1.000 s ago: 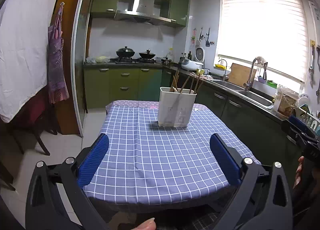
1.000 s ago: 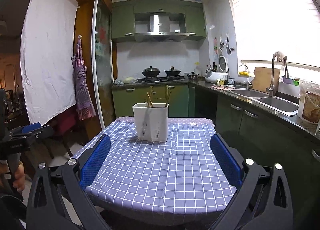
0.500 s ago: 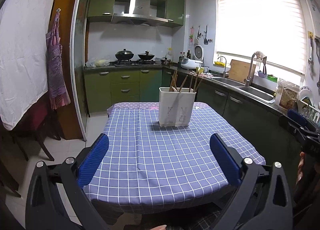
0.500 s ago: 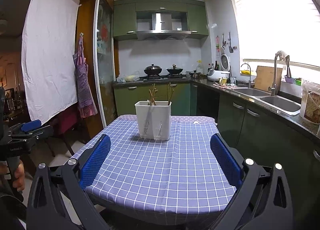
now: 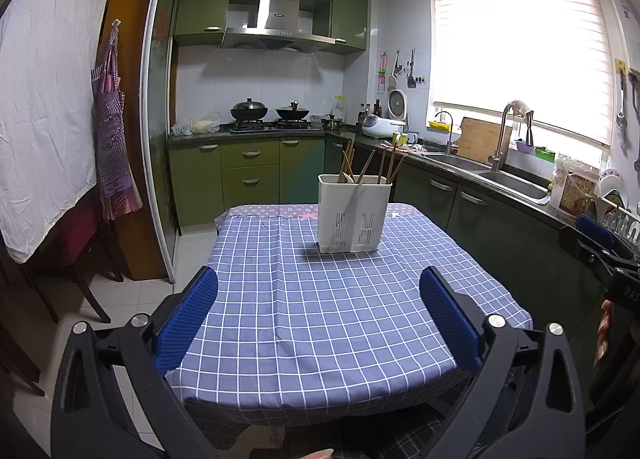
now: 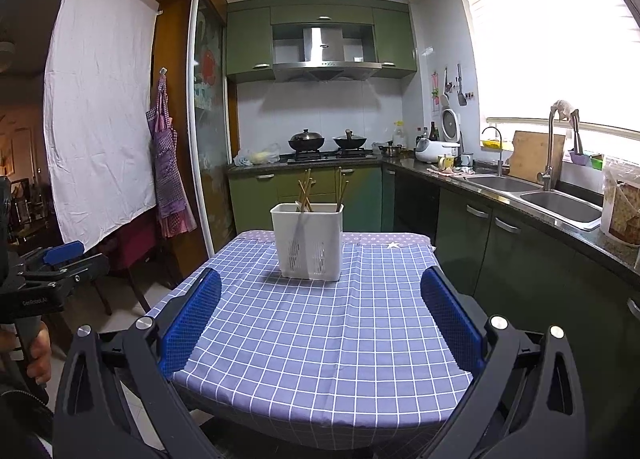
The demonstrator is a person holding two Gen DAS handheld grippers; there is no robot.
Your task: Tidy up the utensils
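Note:
A white slotted utensil holder [image 5: 353,213] stands upright near the far end of the table [image 5: 320,323], which has a blue checked cloth; it also shows in the right wrist view [image 6: 307,241]. Several wooden chopsticks [image 5: 362,165] and a pale spoon stick out of its top, also seen in the right wrist view [image 6: 306,189]. My left gripper [image 5: 318,295] is open and empty, held back over the near edge of the table. My right gripper [image 6: 320,295] is open and empty too, level with the near edge. Each gripper shows at the edge of the other's view.
Green cabinets and a stove with two pots [image 5: 268,113] line the far wall. A counter with a double sink [image 6: 532,189] runs along the right. A dark wooden chair [image 5: 68,259] and a hanging purple apron [image 5: 114,139] are on the left.
Both views have tilted up slightly and pulled back a little, so the holder sits lower in the frames. Both grippers stay open and empty.

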